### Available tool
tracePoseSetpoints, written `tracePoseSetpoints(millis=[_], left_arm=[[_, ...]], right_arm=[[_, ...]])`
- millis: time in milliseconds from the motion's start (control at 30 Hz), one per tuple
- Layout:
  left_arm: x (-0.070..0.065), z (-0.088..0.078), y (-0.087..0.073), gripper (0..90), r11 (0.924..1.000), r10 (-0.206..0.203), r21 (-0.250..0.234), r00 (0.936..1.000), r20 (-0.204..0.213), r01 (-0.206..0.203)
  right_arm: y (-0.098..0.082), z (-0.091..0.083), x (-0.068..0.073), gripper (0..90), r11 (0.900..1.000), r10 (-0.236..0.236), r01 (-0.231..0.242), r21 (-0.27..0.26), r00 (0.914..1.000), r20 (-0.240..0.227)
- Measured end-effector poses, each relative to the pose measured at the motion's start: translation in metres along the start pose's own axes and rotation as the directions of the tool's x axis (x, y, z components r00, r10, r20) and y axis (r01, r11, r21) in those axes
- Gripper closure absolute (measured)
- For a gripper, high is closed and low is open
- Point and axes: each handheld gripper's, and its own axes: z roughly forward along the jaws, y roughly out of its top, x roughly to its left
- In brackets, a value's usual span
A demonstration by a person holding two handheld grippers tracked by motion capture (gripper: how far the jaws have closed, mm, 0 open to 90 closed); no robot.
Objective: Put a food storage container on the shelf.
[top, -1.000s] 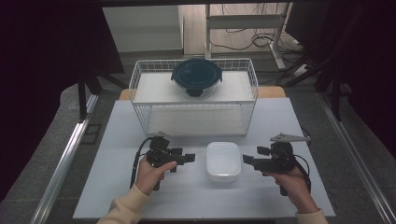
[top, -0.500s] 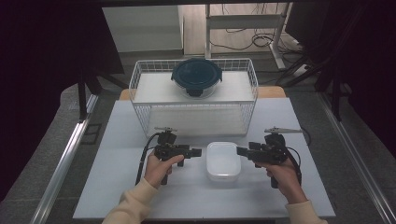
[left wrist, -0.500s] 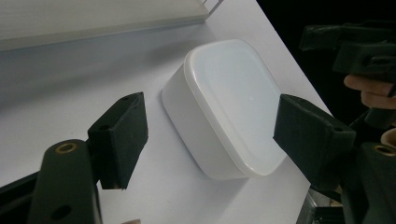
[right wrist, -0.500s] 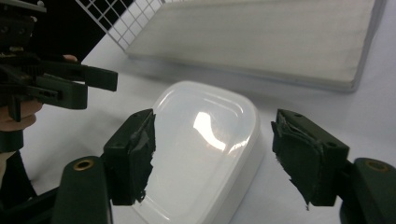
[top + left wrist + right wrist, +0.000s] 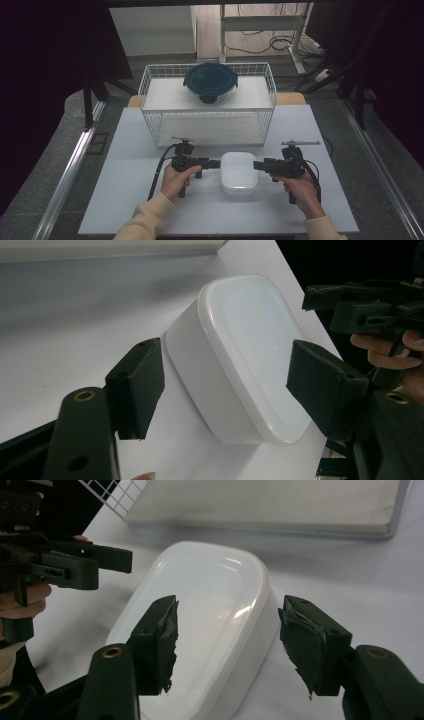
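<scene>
Since a second ago, both grippers have been brought inward toward the white lidded container (image 5: 239, 172), one from each side, and their jaws have just been closing somewhat. The container is seen on the white table (image 5: 130, 200), in front of the wire basket (image 5: 150, 95) and between the two hands.

The left gripper (image 5: 216, 163) is held level at the container's left side, with its tips just beside the wall. In the left gripper view its jaws are seen apart, one over the table beside the container (image 5: 240, 355) and the other over the lid's far edge; no pad is seen pressing on the box. The right gripper (image 5: 257, 165) is held level at the container's right side. In the right gripper view its jaws are likewise parted, straddling the near end of the container (image 5: 200, 625), the left pad over the lid and the right pad beside the wall. Whether either pad already grazes the plastic cannot be told for certain, as the near edges are blurred, but a gap appears to remain.

Inside the wire basket a round container with a dark blue lid (image 5: 210, 82) is seen, resting toward the back, well apart from the hands.
</scene>
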Motion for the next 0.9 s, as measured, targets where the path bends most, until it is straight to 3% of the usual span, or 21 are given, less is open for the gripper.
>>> tracePoseSetpoints(millis=[100, 133, 467, 600, 633, 900], left_arm=[[0.000, 0.004, -0.001, 32.7, 0.9999, -0.007, 0.008, 0.9999, 0.011, 0.007], [0.001, 0.007, -0.002, 33.3, 0.9994, -0.035, 0.002, 0.9989, 0.030, 0.035], [0.008, 0.014, -0.005, 39.6, 0.9977, -0.064, 0.029, 0.9960, 0.063, 0.062], [0.009, 0.018, -0.006, 43.8, 0.9964, -0.078, 0.041, 0.9926, 0.093, 0.074], [0.010, 0.020, -0.008, 46.5, 0.9949, -0.093, 0.049, 0.9891, 0.114, 0.088], [0.007, 0.024, -0.010, 56.5, 0.9948, -0.095, 0.050, 0.9869, 0.130, 0.089]], right_arm=[[-0.002, 0.003, -0.001, 42.7, 1.000, 0.012, -0.012, 0.017, 0.9998, -0.013], [-0.002, 0.003, -0.002, 43.2, 1.000, 0.014, -0.014, 0.019, 0.9998, -0.014], [-0.007, 0.009, -0.006, 48.2, 0.998, 0.038, -0.037, 0.048, 0.9988, -0.030], [-0.007, 0.011, -0.006, 49.7, 0.998, 0.042, -0.040, 0.057, 0.9983, -0.041], [-0.008, 0.012, -0.007, 50.6, 0.997, 0.045, -0.042, 0.058, 0.9980, -0.044], [-0.010, 0.014, -0.009, 55.1, 0.995, 0.079, -0.074, 0.074, 0.9949, -0.064]])
